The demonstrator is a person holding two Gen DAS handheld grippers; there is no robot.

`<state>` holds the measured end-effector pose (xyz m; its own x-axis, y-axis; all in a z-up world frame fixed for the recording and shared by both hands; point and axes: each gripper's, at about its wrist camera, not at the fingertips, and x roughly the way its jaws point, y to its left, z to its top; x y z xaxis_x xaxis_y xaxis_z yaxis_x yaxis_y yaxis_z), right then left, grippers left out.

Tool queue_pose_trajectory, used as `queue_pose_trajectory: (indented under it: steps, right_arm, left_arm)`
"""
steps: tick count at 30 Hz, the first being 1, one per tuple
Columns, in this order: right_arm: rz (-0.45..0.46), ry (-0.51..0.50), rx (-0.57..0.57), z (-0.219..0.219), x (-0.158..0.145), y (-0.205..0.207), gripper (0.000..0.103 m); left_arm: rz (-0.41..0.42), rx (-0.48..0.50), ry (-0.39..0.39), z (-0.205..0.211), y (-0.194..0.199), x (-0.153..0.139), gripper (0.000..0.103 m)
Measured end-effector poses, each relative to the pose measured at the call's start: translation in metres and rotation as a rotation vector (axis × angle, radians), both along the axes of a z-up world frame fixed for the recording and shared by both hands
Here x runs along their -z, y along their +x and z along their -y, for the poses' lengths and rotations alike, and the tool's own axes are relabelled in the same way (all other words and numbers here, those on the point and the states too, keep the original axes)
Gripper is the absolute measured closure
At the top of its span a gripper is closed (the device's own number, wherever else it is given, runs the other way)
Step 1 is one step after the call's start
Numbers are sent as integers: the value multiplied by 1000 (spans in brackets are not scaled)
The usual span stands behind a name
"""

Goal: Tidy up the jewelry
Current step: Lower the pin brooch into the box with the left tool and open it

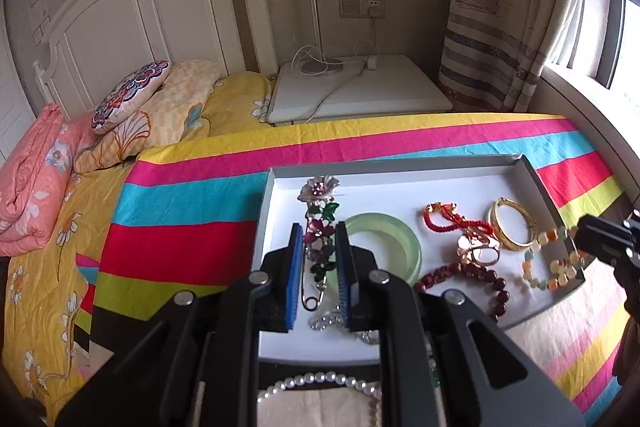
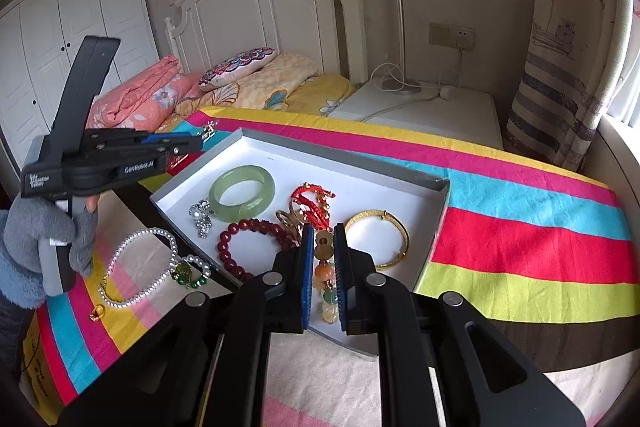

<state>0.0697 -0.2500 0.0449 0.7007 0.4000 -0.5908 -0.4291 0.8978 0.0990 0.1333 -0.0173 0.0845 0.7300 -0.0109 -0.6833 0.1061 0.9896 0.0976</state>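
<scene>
My left gripper [image 1: 319,231] is shut on a flower brooch [image 1: 320,223] with a long safety pin, held above the left side of the white tray [image 1: 400,163]. In the right wrist view the left gripper [image 2: 199,143] is side-on, the brooch's sparkly tip [image 2: 210,128] sticking out past it. My right gripper [image 2: 323,227] is shut on a multicolour bead bracelet [image 2: 324,251] over the tray's near edge [image 2: 340,155]. A green jade bangle [image 2: 242,191], a red cord bracelet [image 2: 312,199], a gold bangle [image 2: 378,239] and a dark red bead bracelet [image 2: 248,247] lie in the tray.
A pearl necklace [image 2: 140,267] with a green bead charm [image 2: 186,275] lies on the striped cloth [image 2: 520,227] left of the tray. A rhinestone brooch [image 2: 202,215] sits in the tray's corner. A gloved hand [image 2: 40,247] grips the left gripper's handle. Bed and nightstand [image 1: 360,87] stand behind.
</scene>
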Motion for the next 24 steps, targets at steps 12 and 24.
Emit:
queue_pose_trajectory:
  steps: [12, 24]
  right_arm:
    - [-31, 124, 33, 35, 14, -2, 31]
    - [-5, 213, -14, 36, 1, -47, 31]
  left_arm:
    - [-166, -22, 103, 17, 71, 37, 88]
    - [-49, -30, -30, -17, 39, 2, 30]
